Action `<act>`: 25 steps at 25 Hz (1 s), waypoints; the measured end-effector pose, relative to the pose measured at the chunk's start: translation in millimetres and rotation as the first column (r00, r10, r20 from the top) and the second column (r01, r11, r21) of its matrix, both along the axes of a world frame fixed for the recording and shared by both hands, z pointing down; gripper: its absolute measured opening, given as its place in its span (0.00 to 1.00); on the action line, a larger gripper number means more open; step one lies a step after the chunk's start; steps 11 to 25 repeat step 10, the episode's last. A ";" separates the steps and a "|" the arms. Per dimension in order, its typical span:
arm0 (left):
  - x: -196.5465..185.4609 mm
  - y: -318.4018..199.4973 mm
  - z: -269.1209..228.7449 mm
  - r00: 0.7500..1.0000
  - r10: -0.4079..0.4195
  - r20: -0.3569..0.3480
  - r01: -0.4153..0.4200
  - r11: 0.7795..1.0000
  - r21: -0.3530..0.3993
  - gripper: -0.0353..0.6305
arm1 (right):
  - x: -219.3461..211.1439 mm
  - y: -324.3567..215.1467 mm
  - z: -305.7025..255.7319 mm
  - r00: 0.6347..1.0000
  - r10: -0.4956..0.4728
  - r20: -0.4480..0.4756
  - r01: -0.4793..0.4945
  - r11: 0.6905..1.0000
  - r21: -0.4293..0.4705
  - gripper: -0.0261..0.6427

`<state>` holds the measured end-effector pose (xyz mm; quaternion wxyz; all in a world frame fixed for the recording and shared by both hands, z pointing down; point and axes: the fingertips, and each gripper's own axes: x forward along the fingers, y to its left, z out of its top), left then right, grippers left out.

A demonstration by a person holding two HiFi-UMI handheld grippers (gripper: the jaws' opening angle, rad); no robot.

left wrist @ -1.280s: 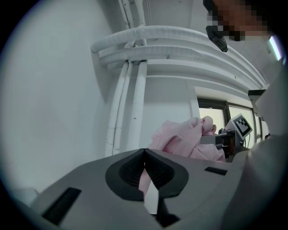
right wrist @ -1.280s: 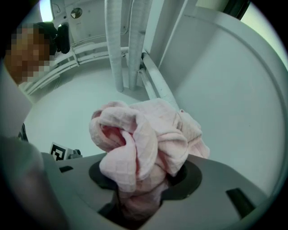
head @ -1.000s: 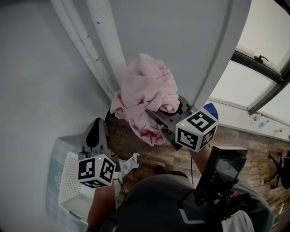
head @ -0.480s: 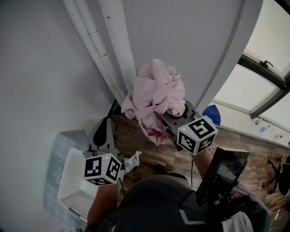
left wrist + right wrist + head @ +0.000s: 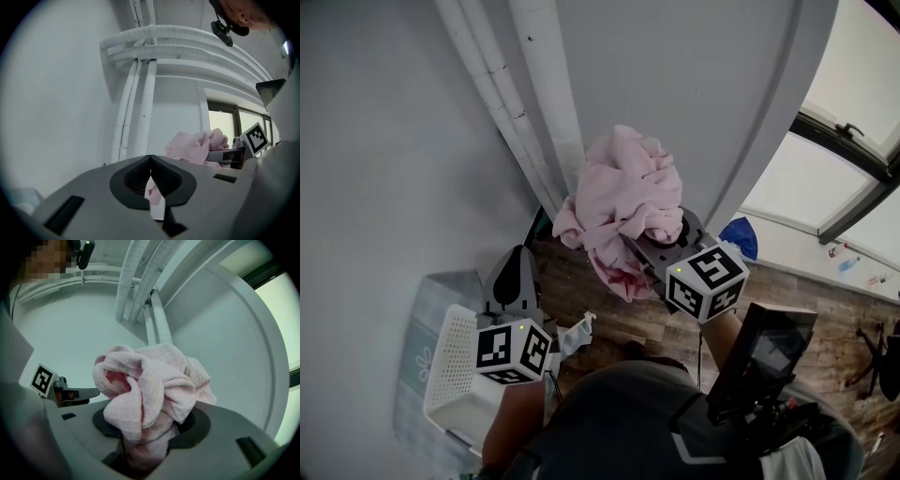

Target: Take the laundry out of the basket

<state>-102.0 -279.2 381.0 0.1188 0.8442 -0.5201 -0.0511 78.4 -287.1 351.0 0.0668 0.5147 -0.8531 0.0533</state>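
The right tongs (image 5: 630, 246) are clamped on a crumpled pale pink muslin cloth (image 5: 623, 187), holding it raised against the grey wall (image 5: 694, 75) beside white pipes (image 5: 534, 103). The cloth is clear of the white perforated plastic basket (image 5: 450, 370), which sits low at the left. The tips of the left tongs (image 5: 150, 159) meet.

cloth (image 5: 623, 192) in right gripper (image 5: 635, 247) | pipes (image 5: 520, 103) behind cloth | basket (image 5: 445, 370) below left gripper (image 5: 510, 274)
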 end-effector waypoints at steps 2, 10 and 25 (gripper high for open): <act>0.0 0.0 0.9 1.000 -0.002 0.002 0.002 1.000 -0.003 0.07 | 0.3 0.2 -0.4 1.000 0.001 -0.006 -0.001 1.000 0.002 0.39; -4.0 -0.6 4.9 1.000 -0.010 0.008 0.010 1.000 -0.013 0.07 | -0.5 0.4 -1.1 1.000 0.002 -0.016 -0.002 1.000 0.000 0.39; -4.0 -0.6 4.9 1.000 -0.010 0.008 0.010 1.000 -0.013 0.07 | -0.5 0.4 -1.1 1.000 0.002 -0.016 -0.002 1.000 0.000 0.39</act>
